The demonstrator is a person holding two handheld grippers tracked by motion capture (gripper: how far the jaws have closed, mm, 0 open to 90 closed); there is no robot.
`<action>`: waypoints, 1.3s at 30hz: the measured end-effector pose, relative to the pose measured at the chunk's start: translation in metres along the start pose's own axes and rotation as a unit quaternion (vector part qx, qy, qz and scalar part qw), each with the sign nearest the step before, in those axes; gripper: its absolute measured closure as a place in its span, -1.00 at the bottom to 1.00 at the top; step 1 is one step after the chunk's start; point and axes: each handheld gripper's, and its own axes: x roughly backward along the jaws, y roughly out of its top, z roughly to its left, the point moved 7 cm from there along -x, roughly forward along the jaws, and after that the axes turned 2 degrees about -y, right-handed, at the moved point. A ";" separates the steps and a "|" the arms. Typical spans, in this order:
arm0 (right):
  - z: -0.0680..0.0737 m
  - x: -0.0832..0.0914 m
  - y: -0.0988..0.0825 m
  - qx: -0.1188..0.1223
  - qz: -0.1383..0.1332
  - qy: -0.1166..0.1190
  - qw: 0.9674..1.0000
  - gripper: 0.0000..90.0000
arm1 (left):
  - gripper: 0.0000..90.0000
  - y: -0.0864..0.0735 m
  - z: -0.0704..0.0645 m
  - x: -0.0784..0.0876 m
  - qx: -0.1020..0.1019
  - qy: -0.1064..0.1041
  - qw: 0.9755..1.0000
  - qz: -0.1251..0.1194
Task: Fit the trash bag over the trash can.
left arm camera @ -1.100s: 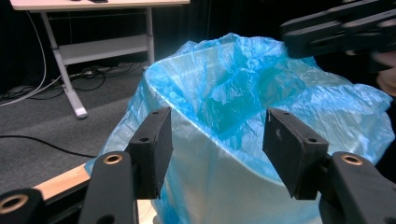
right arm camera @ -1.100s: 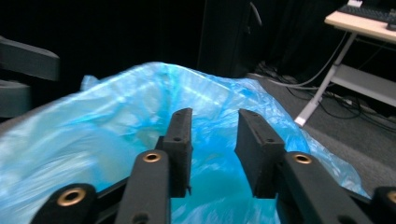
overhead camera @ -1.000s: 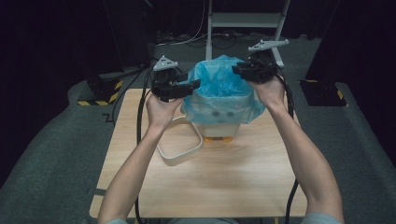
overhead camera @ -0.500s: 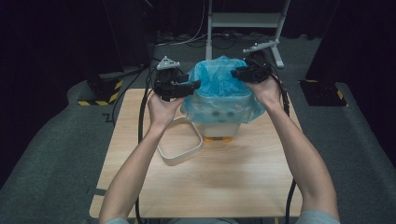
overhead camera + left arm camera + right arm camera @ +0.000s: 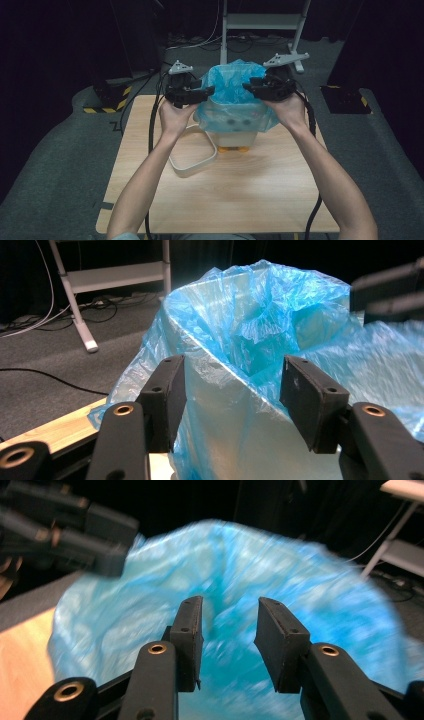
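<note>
Your right gripper (image 5: 250, 86) is the one that has shifted since the earlier frames: it is sitting a little lower and closer against the right rim of the bin than a second ago, and its jaws have just been opening. In the right gripper view they are standing apart with only blurred blue film behind them (image 5: 227, 645), pressing on nothing, so that side is released. Your left gripper (image 5: 209, 91) is keeping its earlier place at the left rim.

Going from large to small: the wooden table (image 5: 250, 200) is carrying everything. Toward its far edge the small white waste bin (image 5: 231, 132) is standing upright, where it stood before, and the blue plastic bag liner (image 5: 231, 87) is draped into it and folded down over its upper walls. In the left gripper view, the liner-covered corner of the bin (image 5: 225, 405) is lying between your left jaws, which are spread wide and not visibly pressing on it, so that side is released too.

A white loop-shaped frame (image 5: 192, 162) is lying flat on the table just beside the bin, on your left.

You are getting no readable writing or brand; two dark marks on the bin's front are showing faintly through the liner, too blurred to read.
</note>
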 end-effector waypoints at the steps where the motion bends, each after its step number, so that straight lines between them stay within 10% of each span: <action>1: 0.002 -0.002 -0.002 0.003 0.004 0.004 1.000 0.40 | -0.03 0.000 0.000 0.000 0.000 0.000 1.000 0.000; 11: 0.012 -0.006 -0.016 0.015 0.033 0.012 0.999 0.30 | -0.04 -0.001 0.001 -0.001 0.000 0.005 1.000 0.003; 30: -0.021 0.058 -0.001 -0.042 -0.085 -0.027 0.995 -0.04 | -0.09 0.006 0.005 0.027 0.000 0.009 0.999 -0.031; 39: -0.045 0.069 -0.035 -0.070 -0.084 -0.059 0.992 0.09 | -0.08 -0.007 0.011 0.037 -0.016 0.033 0.999 -0.030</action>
